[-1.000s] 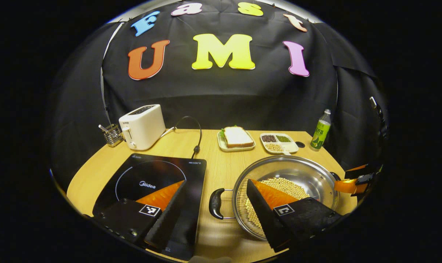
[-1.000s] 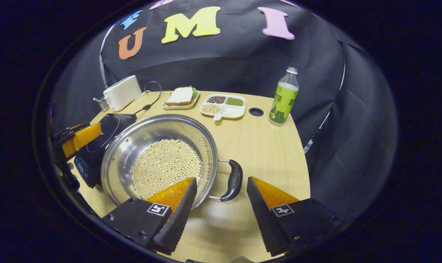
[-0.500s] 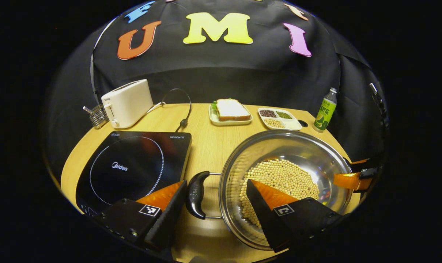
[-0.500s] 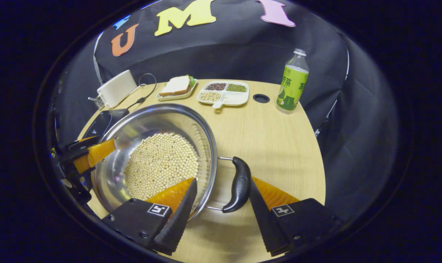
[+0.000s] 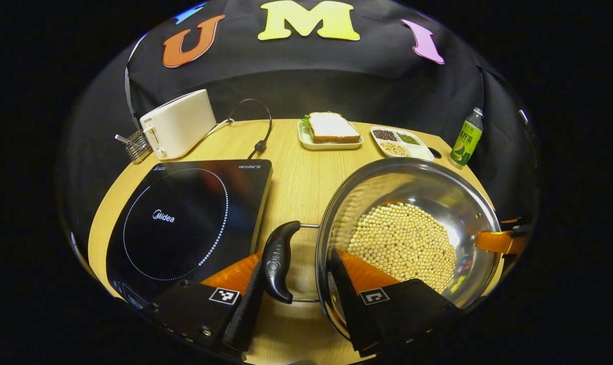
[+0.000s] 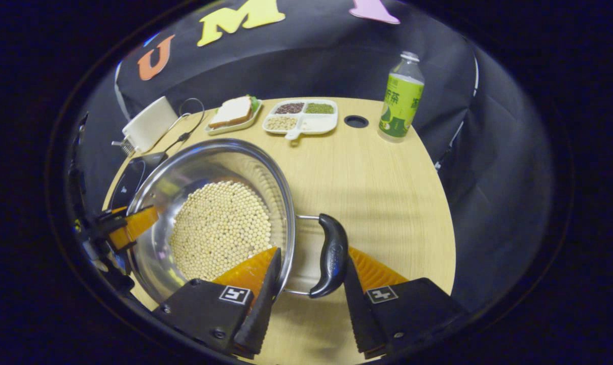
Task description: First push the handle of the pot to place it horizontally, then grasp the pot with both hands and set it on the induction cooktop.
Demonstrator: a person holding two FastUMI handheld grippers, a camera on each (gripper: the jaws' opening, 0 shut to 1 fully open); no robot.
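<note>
Now the left gripper (image 5: 296, 284) stands with its jaws part-closed astride one black handle (image 5: 278, 261) of the pot (image 5: 412, 177): the outer finger lies against the handle's outer face, the inner finger reaches over the pot's rim, and whether both press cannot be told. Likewise the right gripper (image 6: 310, 276) straddles the opposite handle (image 6: 331, 253), its outer finger touching the grip and its inner finger inside the pot's wall; a firm clamp cannot be confirmed.

Between the two handles, the steel pot (image 6: 225, 157) holds a bed of pale round soybeans (image 5: 402, 243) covering its bottom. It sits on the wooden table (image 5: 296, 177), just beside the black induction cooktop (image 5: 189, 213) and not on it.

Beyond the pot, a small tray (image 5: 329, 144) carries a slice of bread (image 5: 332, 128) with a bit of green leaf under it. Next to that tray, a divided white dish (image 5: 402, 144) holds dark beans, green beans and pale beans in separate compartments; a fourth compartment looks white. A green-labelled bottle (image 6: 401, 99) stands upright farther from the pot. Behind the cooktop is a white toaster (image 5: 178, 123), with a wire basket (image 5: 131, 144) beside it.
</note>
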